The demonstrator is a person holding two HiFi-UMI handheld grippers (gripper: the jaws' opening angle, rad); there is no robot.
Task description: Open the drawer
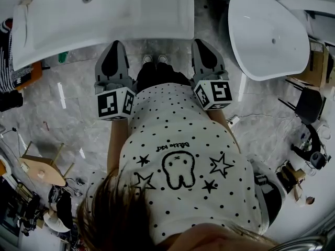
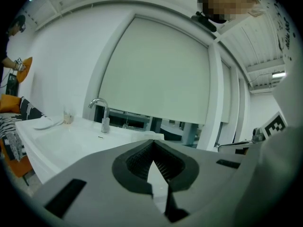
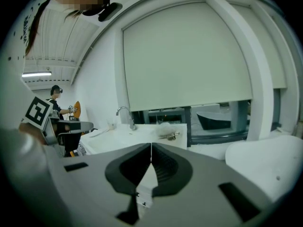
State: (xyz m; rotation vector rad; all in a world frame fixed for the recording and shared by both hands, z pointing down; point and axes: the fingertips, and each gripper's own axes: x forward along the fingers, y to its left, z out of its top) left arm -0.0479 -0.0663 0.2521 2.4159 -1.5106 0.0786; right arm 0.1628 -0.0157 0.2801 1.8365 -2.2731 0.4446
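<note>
Jaws: left gripper [image 1: 115,45] and right gripper [image 1: 202,43] both closed, empty | drawer: unseen, judged under washbasin counter [image 1: 157,31], ahead and below both tips | nearer: neither, both level at counter's front edge

Sink [image 1: 172,27] front-L, tub [image 1: 261,20] to R; faucet [image 2: 100,111] on sink.

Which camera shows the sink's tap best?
The left gripper view: the tap stands side-on, its curved spout clear. The right gripper view shows it smaller. The head view looks down on the sink; no tap is clear there.
</note>
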